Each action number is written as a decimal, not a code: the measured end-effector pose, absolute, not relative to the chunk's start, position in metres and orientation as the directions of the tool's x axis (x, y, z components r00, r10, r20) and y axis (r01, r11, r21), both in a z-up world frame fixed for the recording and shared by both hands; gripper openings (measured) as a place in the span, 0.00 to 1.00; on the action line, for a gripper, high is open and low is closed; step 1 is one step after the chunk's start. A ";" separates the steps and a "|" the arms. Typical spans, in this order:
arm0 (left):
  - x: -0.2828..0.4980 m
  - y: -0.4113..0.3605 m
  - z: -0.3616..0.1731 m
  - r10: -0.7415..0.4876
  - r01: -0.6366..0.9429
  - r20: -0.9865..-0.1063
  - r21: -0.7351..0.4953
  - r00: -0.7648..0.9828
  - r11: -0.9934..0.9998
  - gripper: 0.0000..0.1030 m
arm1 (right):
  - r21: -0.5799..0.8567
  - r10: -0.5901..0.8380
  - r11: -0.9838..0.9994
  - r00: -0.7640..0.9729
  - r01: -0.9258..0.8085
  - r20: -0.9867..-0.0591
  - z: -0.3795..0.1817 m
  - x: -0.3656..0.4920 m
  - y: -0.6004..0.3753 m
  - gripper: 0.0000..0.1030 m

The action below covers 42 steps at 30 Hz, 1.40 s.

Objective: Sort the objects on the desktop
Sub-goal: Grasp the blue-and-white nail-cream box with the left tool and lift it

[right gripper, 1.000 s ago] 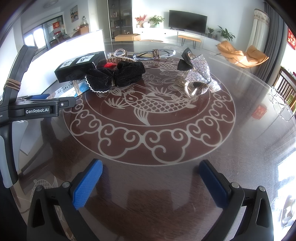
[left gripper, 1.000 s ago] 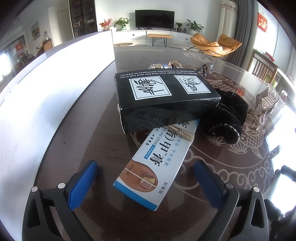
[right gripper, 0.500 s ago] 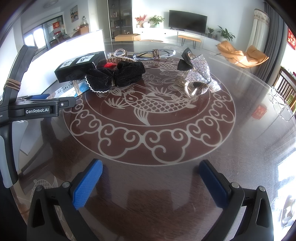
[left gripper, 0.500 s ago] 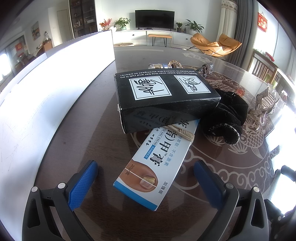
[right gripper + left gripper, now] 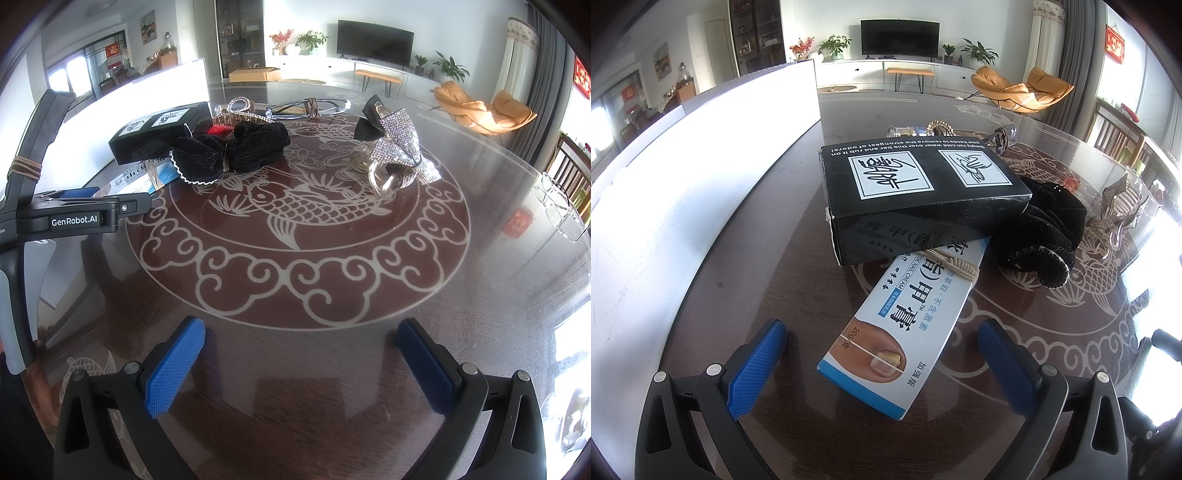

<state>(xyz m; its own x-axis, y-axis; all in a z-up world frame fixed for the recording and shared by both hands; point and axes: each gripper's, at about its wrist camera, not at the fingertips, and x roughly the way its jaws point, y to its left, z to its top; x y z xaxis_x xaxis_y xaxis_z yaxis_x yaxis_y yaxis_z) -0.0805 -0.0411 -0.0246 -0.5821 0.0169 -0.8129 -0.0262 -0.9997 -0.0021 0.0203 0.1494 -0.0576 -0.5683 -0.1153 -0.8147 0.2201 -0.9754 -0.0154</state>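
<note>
Nothing has moved: left gripper (image 5: 881,354) and right gripper (image 5: 301,350) stay spread wide, holding nothing. Two boxes: one black box (image 5: 919,192), one cream box (image 5: 905,325). One black scrunchie (image 5: 232,149).

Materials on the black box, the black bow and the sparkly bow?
Black box: looks like printed cardboard with a slight sheen; folded edges, and the cream box under it reflects faintly in its side.
Black bow: likely velvet; matte, fuzzy nap, pale stitched edge.
Sparkly bow: rhinestone-like mesh, glittering facets.
</note>
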 end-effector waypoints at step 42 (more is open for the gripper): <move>-0.021 -0.049 -0.016 0.127 -0.004 -0.822 -0.151 -0.555 -0.989 0.93 | -0.014 -0.115 -0.976 -0.569 0.218 -0.814 -0.057 0.020 0.149 1.00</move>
<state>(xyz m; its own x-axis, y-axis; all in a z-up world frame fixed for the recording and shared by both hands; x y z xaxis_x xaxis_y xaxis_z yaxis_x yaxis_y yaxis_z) -0.0215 -0.0490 -0.0159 -0.5545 0.1275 -0.8224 -0.0039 -0.9886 -0.1506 0.0205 0.1485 -0.0572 -0.5688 -0.1154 -0.8144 0.2178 -0.9759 -0.0138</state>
